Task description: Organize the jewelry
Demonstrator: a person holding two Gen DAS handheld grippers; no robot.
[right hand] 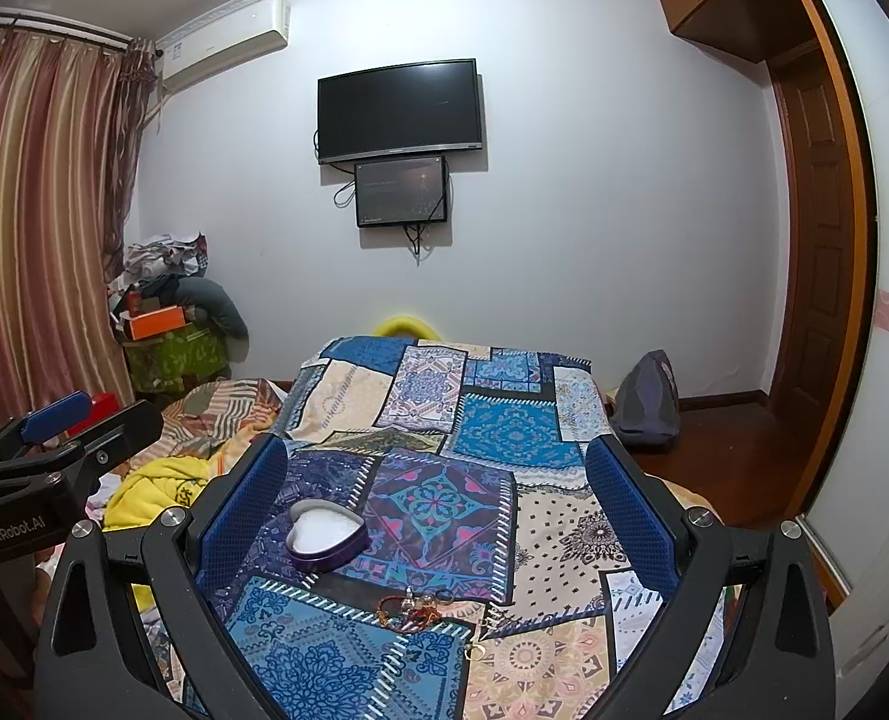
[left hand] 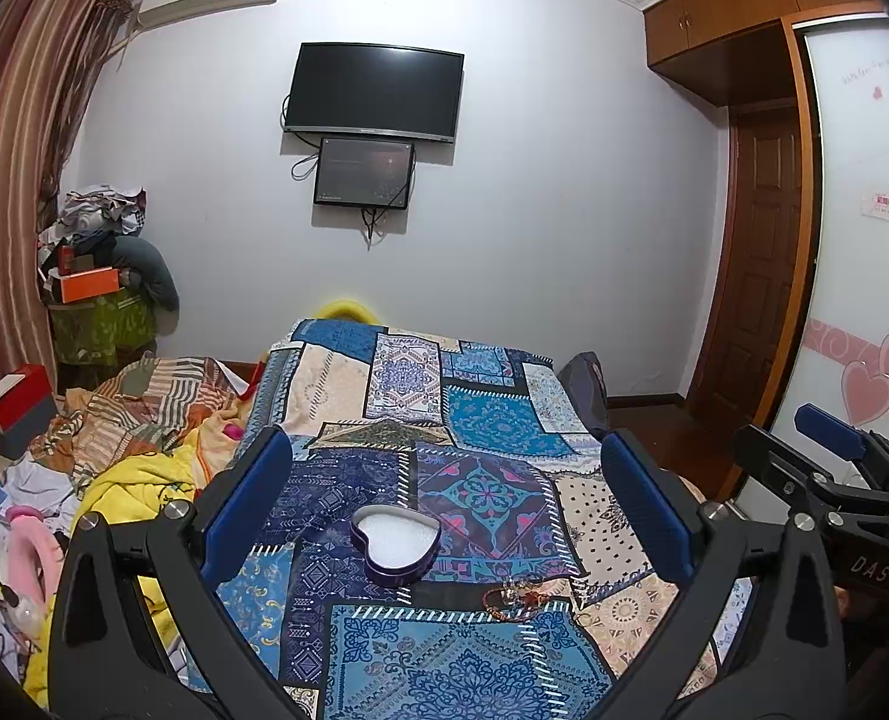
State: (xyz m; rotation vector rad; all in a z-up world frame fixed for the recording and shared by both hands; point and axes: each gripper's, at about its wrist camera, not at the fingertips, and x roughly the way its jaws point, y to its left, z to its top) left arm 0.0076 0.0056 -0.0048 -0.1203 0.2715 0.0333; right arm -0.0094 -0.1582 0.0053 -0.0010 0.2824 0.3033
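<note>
A: The fingers of both grippers were spread wide and gripped nothing. The left gripper [left hand: 444, 504] showed its blue pads at the lower left and lower right of its own view; the right gripper [right hand: 438, 516] looked the same in its view.

B: And the jewelry?

A: A small tangle of jewelry [left hand: 519, 594] lay on the patchwork bedspread [left hand: 486, 420], low in the frame and right of centre in the left view. In the right view the same tangle [right hand: 417, 605] sat low and near centre, with a small ring [right hand: 475, 651] apart from it, further down the frame.

B: Between the fingers, then?

A: Within their span in both views, but not touched by either pad.

B: The box?

A: A heart-shaped tin [left hand: 396, 543], open and white-lined, stood just above and left of the tangle.

B: How would the pieces handle?

A: Light, limp and likely slippery, I judged. Cords and chains could snag together, so pinching one strand at its free loop seemed safest. The soft bedding would yield under a press.
</note>
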